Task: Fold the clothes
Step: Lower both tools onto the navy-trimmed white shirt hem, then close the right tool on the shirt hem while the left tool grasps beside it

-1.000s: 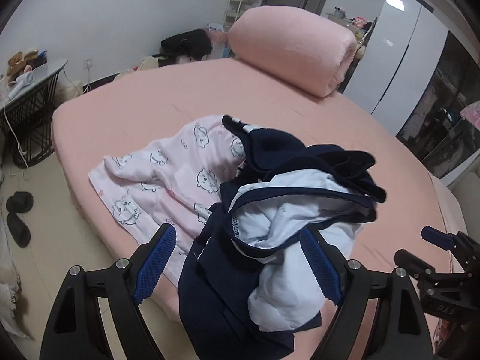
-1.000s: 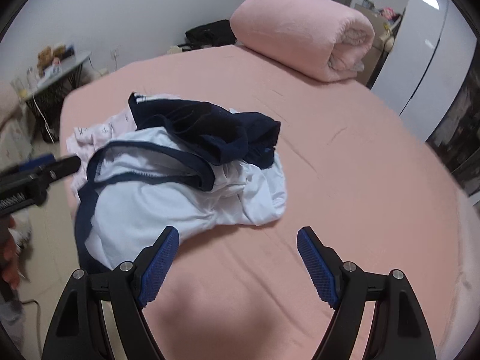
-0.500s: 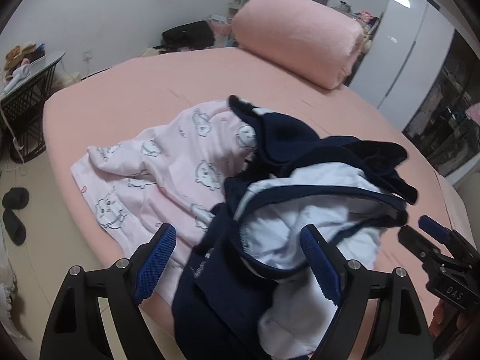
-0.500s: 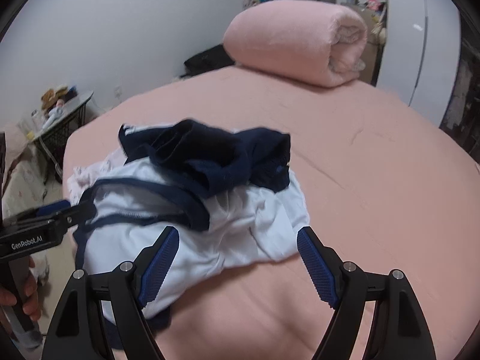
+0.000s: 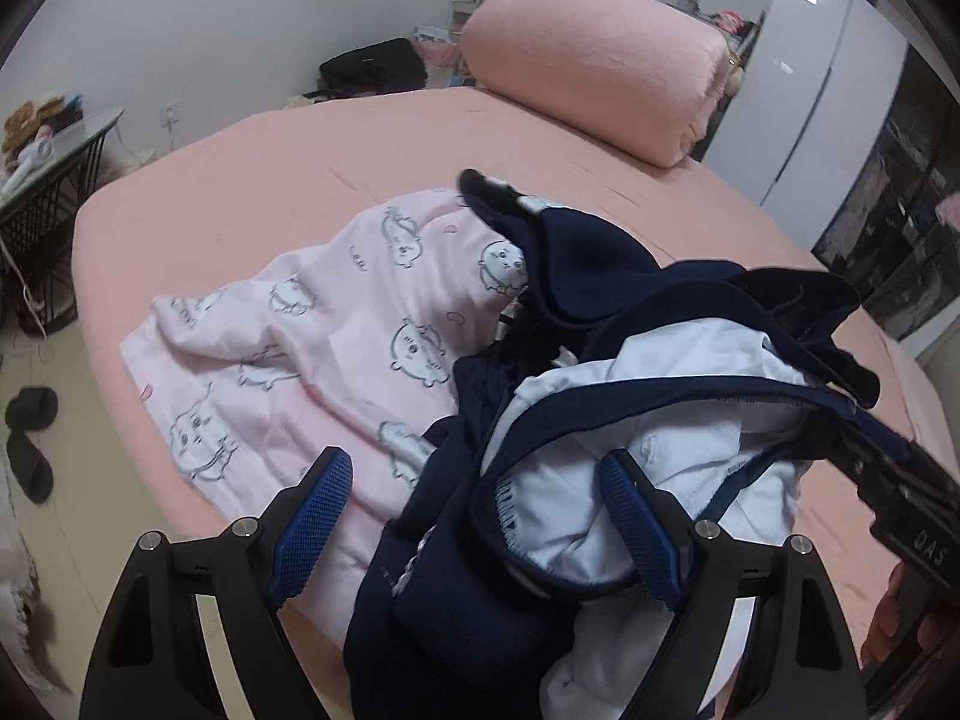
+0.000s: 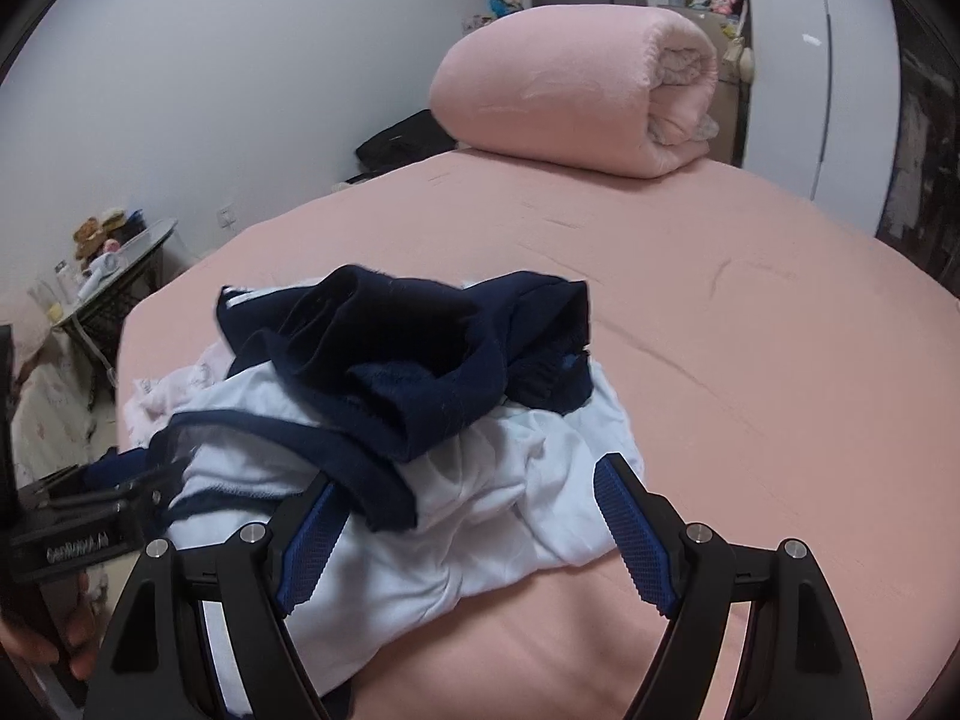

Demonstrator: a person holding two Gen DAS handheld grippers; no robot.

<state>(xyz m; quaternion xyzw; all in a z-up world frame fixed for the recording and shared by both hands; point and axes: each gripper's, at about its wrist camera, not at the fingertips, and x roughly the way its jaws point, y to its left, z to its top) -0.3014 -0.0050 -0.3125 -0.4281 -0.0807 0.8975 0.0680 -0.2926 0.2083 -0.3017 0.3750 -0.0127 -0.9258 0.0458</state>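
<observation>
A crumpled pile lies near the bed's front edge: a navy garment (image 5: 588, 276) (image 6: 408, 360) on top of a white one with navy trim (image 5: 678, 414) (image 6: 480, 510). Under them to the left spreads a pink garment printed with cartoon animals (image 5: 336, 354). My left gripper (image 5: 477, 525) is open just above the pile's near end, and it shows at the left edge of the right wrist view (image 6: 102, 510). My right gripper (image 6: 468, 537) is open over the white garment's near side, its left finger (image 6: 306, 540) partly hidden by the navy trim. Neither one grips any cloth.
The bed (image 5: 300, 168) has a pink sheet, with a rolled pink blanket (image 5: 594, 60) (image 6: 576, 90) at its far end. A wire side table (image 5: 48, 180) and black slippers (image 5: 30, 438) are at the left on the floor. White wardrobe doors (image 5: 828, 90) stand at the right.
Both grippers have come down and closer to the pile, which now fills more of each view. The right one has rolled a little. Their jaws stay as wide as before.
</observation>
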